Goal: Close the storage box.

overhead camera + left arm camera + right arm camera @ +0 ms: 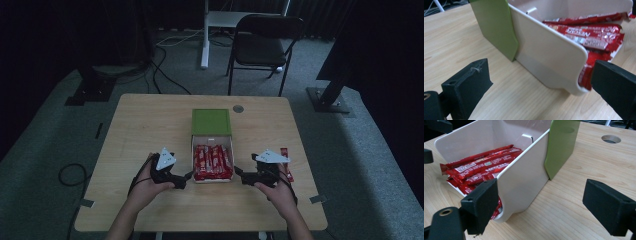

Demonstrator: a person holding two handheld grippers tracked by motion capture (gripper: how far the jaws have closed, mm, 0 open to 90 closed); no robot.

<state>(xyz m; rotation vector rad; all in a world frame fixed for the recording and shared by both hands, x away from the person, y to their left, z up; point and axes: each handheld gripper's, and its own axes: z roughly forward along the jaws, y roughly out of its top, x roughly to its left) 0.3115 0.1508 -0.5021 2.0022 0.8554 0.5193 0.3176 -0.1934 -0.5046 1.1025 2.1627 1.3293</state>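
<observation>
At the lower centre of the high view, a white drawer (212, 160) packed with red snack bars (213, 162) stands pulled out of its green sleeve (211, 121), which sits just above it in the frame. The left gripper (188, 176) waits at the drawer's lower-left corner and the right gripper (239, 173) at its lower-right corner, both with jaws spread wide and holding nothing.

In the left gripper view, the drawer's side wall (549, 57) runs between the two black jaws; in the right gripper view the opposite wall (524, 182) sits beside the left-hand jaw. A loose red bar (286, 162) lies on the table (145, 125) at the right of the high view, near the right hand (277, 192).

The bars appear to poke past the drawer's open front lip, so a closing jaw could pinch a wrapper instead of the wall. Uneven pushing from the two sides may skew the drawer and jam it in the sleeve, or slide the whole unit across the smooth wood.
</observation>
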